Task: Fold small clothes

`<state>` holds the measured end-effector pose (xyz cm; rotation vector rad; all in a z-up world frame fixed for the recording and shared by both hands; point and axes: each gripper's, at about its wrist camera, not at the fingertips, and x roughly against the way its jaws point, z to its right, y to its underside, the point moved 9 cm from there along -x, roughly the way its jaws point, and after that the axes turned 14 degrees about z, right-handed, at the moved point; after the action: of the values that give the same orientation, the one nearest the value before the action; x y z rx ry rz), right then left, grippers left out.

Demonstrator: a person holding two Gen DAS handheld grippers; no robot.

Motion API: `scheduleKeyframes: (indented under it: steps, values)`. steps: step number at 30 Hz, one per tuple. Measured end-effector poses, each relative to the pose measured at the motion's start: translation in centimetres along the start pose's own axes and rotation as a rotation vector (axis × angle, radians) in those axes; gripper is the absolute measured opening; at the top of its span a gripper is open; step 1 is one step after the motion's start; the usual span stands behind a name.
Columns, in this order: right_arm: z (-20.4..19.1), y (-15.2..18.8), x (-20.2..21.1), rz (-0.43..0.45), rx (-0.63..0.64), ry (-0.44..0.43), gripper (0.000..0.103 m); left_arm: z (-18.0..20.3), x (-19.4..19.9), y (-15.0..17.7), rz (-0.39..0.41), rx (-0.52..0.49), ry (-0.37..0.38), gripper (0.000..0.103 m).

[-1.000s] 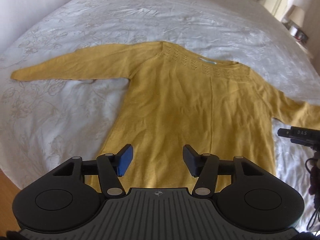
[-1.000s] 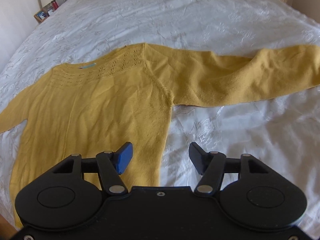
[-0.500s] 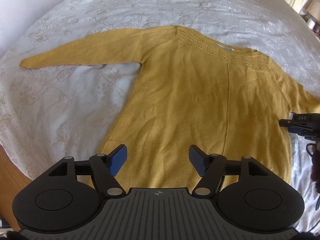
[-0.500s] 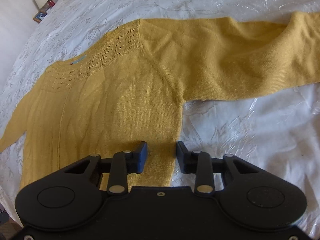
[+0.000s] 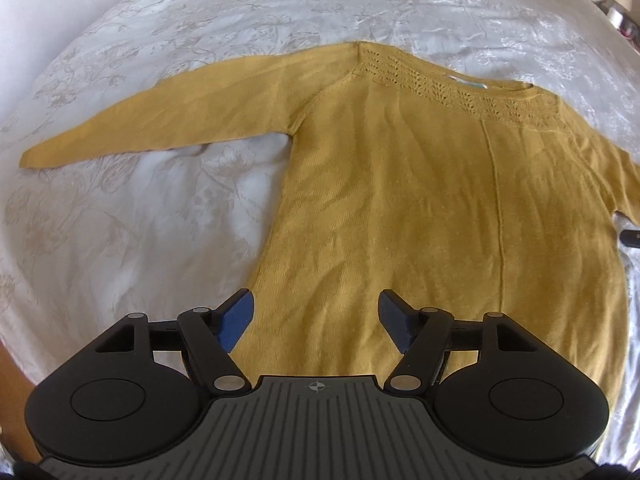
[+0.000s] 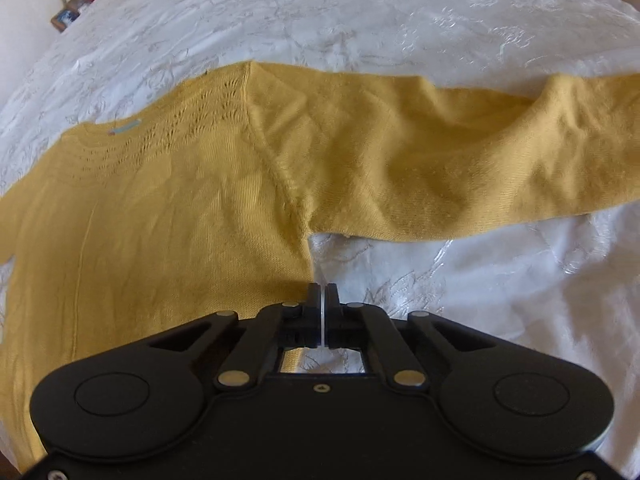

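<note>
A white embroidered bedspread (image 5: 152,216) covers a wide bed and serves as the folding surface. On it a mustard-yellow sweater (image 5: 420,208) lies flat, front up, neckline toward the far side, both sleeves spread straight out so its whole outline is open to view, which looks like the laid-out start of a fold rather than any fold made.

The left gripper (image 5: 316,320) hangs over the sweater's lower left side with its jaws set wide, one blue pad past the side edge and the other over the body; nothing is between them but the cloth below, and they grip nothing. It seems placed to take that lower corner.

The right gripper (image 6: 323,300) is at the opposite side edge, below the armpit, and its jaws are closing, now a thin slit apart. White cloth shows through the slit, so whether any knit is caught there cannot be told.

Further out, a small stand with a lamp and framed items (image 6: 74,4) sits by the bed's far corner.
</note>
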<state>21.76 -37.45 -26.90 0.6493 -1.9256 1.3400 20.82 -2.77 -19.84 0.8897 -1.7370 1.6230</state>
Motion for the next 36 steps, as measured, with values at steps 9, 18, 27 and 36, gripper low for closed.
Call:
scheduleKeyframes:
  steps: [9, 18, 27, 36]
  values:
    - [-1.8, 5.6, 5.4, -0.086, -0.022, -0.070, 0.044, 0.2, -3.5, 1.1, -0.043, -0.112, 0.073, 0.068]
    - [-1.5, 13.5, 8.3, -0.235, -0.078, -0.029, 0.048, -1.6, -5.0, 5.6, -0.104, -0.172, 0.118, 0.072]
    - [-0.9, 14.8, 6.8, -0.328, 0.007, 0.123, 0.014, -1.3, -5.9, 5.7, -0.138, -0.163, 0.159, 0.090]
    - [1.5, 10.9, 10.1, -0.186, -0.085, 0.178, 0.052, -0.1, -7.9, 5.6, -0.166, -0.176, 0.135, 0.103]
